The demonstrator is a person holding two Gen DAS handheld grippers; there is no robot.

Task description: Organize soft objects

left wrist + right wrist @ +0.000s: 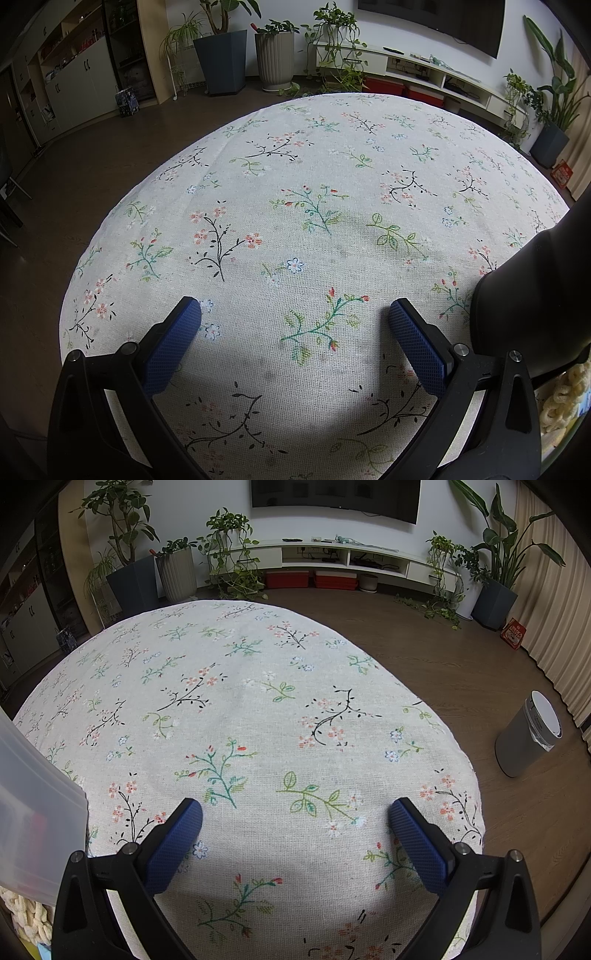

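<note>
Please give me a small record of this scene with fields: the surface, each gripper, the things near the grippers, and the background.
surface: table under a floral tablecloth, mostly bare
left gripper: open, holds nothing, above the cloth
right gripper: open, holds nothing, above the cloth
translucent plastic container: at the left edge of the right wrist view
cream knitted item: partly visible below the container; contact cannot be told
dark object: at the right edge of the left wrist view, identity unclear
background: potted plants, TV, grey bin on the floor
</note>
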